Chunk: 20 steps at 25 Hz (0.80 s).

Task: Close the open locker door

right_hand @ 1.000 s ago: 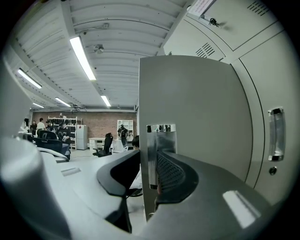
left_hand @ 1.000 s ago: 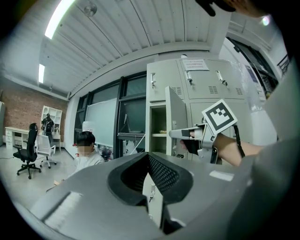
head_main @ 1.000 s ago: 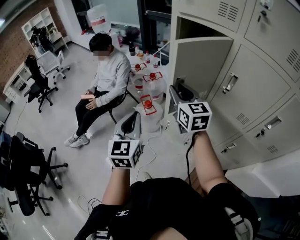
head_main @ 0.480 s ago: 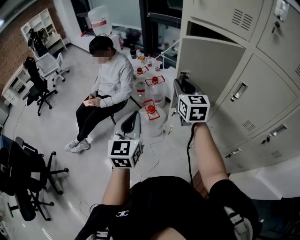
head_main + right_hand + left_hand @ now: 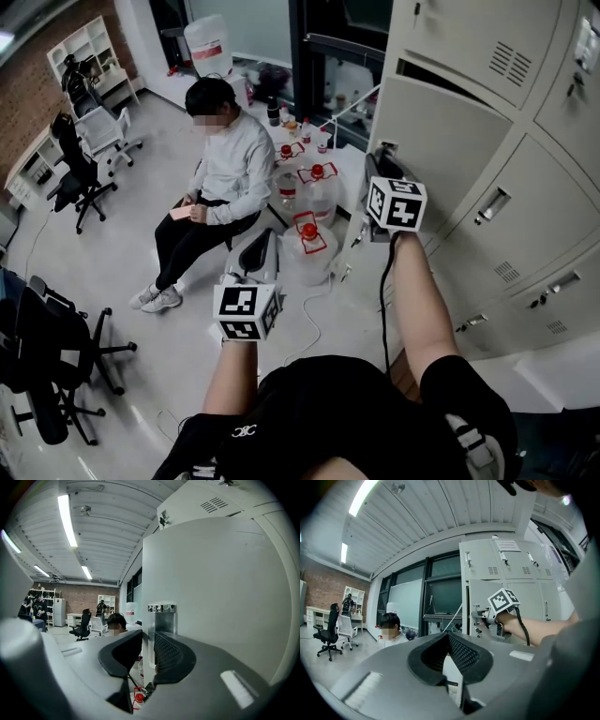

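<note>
Door (image 5: 441,141): ajar.
Right gripper (image 5: 382,161): your jaws, just closing, pinch the door's edge.
Left gripper (image 5: 262,239): your jaws stand apart, empty.

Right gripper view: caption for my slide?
Right tool, jaws just closed further, pinches the locker door at its latch plate.

left gripper (image 5: 262,244) low, jaws apart

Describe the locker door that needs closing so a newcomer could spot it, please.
Find the bank of beige lockers at the head view's right. In its leftmost column, beside the dark windows, under the top row, is the locker door. It alone stands ajar, a dark gap along its top; its neighbours sit flush.
</note>
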### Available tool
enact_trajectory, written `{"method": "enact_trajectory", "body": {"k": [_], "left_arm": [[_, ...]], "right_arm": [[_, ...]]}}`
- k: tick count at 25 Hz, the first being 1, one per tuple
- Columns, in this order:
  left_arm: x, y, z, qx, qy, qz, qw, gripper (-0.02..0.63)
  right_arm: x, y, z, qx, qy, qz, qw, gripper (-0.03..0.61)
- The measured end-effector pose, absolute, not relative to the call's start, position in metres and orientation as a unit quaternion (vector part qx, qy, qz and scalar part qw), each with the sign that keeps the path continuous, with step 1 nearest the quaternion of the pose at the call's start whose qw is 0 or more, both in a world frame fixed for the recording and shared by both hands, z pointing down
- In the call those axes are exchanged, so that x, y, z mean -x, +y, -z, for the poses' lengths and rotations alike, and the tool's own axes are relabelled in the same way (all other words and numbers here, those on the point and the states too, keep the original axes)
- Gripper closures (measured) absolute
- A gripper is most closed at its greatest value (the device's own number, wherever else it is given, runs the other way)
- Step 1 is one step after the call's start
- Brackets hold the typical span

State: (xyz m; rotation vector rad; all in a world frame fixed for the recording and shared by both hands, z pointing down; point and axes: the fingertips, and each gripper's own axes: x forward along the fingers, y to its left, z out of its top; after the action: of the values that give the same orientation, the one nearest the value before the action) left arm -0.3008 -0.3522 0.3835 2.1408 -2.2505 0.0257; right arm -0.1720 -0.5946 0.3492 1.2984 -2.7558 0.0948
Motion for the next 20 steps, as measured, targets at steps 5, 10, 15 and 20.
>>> {"method": "enact_trajectory", "body": {"k": [5,10,15,20], "left_arm": [[0.310,-0.359,-0.383,-0.687,-0.726,-0.012,0.017,0.614],[0.316,-0.364,-0.385,-0.687,-0.726,-0.019,0.022,0.614],[0.321,-0.364,-0.385,-0.687,-0.726,-0.022,0.026,0.614],[0.329,-0.361,-0.385,-0.685,-0.728,-0.023,0.021,0.614]], "right_arm": [[0.173,-0.626,-0.345,-0.460,-0.886,-0.030,0.051,0.502],[0.173,-0.648,-0.345,-0.490,-0.870,-0.021,0.056,0.512],[0.173,-0.667,-0.342,-0.523,-0.850,-0.025,0.054,0.512],[0.171,-0.689,-0.345,-0.553,-0.830,-0.044,0.060,0.513]]}}
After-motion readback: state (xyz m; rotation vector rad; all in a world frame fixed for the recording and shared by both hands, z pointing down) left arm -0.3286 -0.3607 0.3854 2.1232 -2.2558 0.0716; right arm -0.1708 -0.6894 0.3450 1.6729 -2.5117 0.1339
